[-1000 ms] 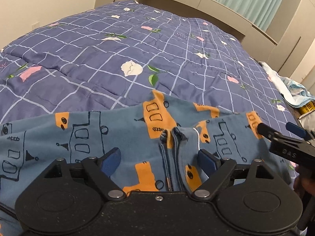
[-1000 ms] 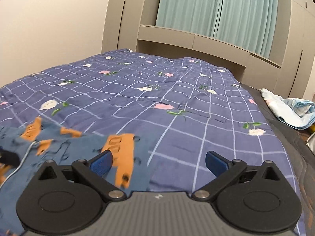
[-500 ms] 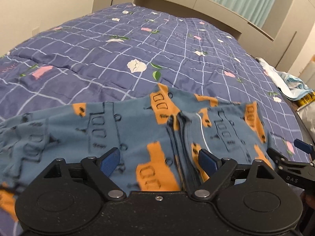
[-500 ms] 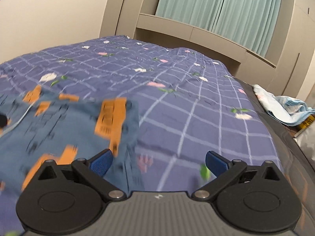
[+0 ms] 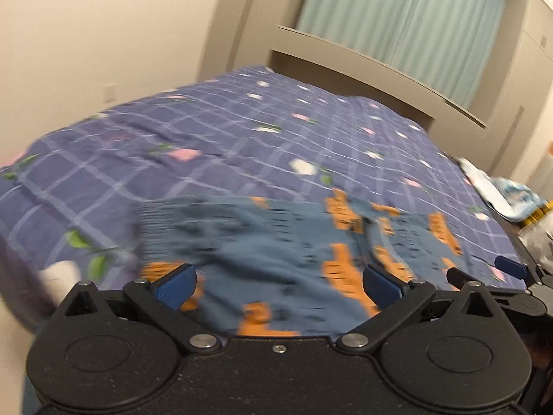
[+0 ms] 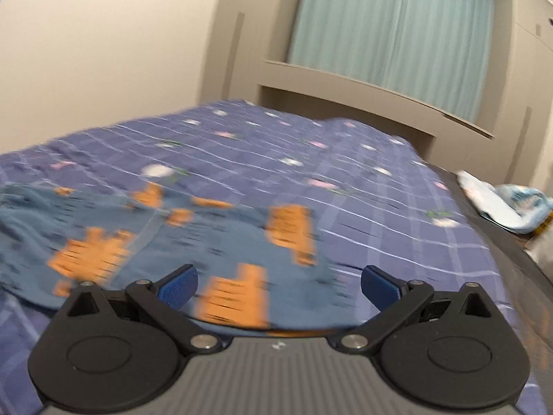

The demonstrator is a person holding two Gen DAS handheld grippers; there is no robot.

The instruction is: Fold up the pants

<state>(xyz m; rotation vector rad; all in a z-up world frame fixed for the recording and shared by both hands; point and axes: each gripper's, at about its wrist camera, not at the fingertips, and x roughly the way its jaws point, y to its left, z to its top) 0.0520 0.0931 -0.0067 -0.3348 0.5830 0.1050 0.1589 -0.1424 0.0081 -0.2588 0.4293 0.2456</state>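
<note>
Blue pants with orange truck prints [image 5: 276, 252] lie spread on the bed, blurred by motion; their elastic waistband is at the left. They also show in the right wrist view [image 6: 179, 238]. My left gripper [image 5: 278, 285] is open and empty, just above the near part of the pants. My right gripper [image 6: 278, 285] is open and empty above the pants' right edge. The right gripper's blue fingertips [image 5: 511, 269] show at the right edge of the left wrist view.
The bed has a purple checked quilt with flowers [image 5: 242, 138], [image 6: 380, 190]. A beige headboard shelf [image 6: 363, 79] and teal curtains [image 6: 390, 27] stand behind. A white and light blue cloth pile [image 6: 508, 204] lies off the bed's right side.
Both grippers have pulled back and tilted up, so more wall and curtain show. The left view has swung left and the pants' waistband has come into view. Both stay open.
</note>
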